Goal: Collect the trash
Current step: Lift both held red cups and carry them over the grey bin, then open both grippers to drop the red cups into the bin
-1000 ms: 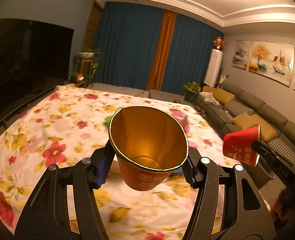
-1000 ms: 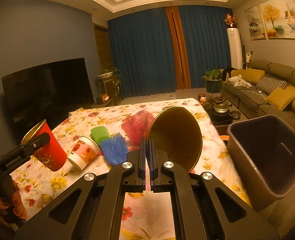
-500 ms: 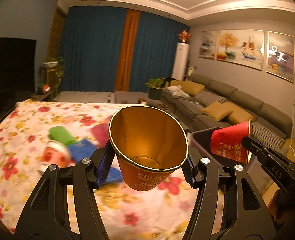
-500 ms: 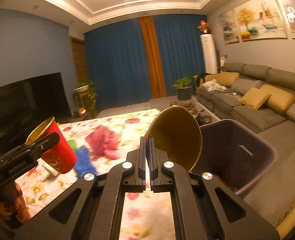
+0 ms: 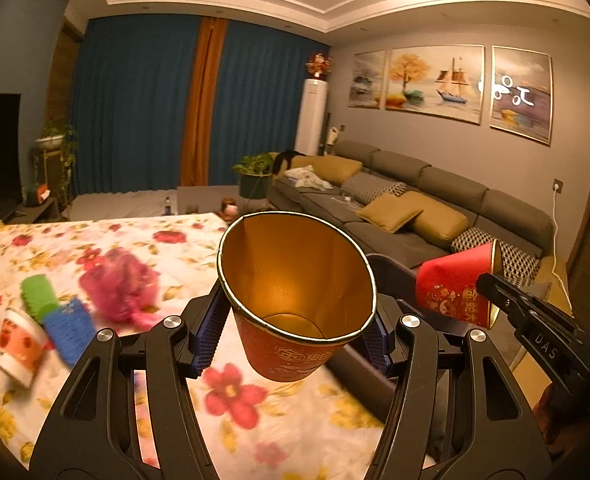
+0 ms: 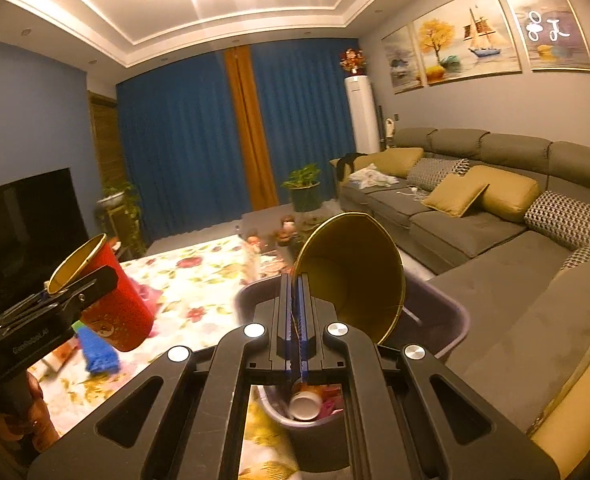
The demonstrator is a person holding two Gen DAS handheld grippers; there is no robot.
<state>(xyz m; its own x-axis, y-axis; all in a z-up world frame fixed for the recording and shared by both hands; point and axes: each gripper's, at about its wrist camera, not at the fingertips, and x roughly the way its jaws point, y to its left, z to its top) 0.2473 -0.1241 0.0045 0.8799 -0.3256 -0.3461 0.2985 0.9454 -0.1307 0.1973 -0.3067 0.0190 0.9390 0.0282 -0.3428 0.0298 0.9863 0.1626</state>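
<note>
My left gripper (image 5: 295,328) is shut on a red paper cup (image 5: 295,300) with a gold inside, gripping its sides. My right gripper (image 6: 293,292) is shut on the rim of a second red cup (image 6: 355,272), held over the dark trash bin (image 6: 451,312). The bin holds a white cup and pink scraps. In the left wrist view the right cup (image 5: 455,284) hangs over the bin (image 5: 387,268). In the right wrist view the left cup (image 6: 107,296) is at the left over the table. A pink mesh ball (image 5: 123,280), green roll (image 5: 37,294), blue mesh (image 5: 69,328) and printed cup (image 5: 19,348) lie on the floral tablecloth (image 5: 231,396).
A grey sofa (image 6: 475,216) with yellow cushions runs along the right wall. A TV (image 6: 19,224) stands at the left. Blue curtains, a potted plant (image 6: 305,188) and a white air conditioner (image 6: 361,116) are at the back.
Both grippers have swung right with their cups, from over the table toward the bin. The right cup is now above the bin's opening.
</note>
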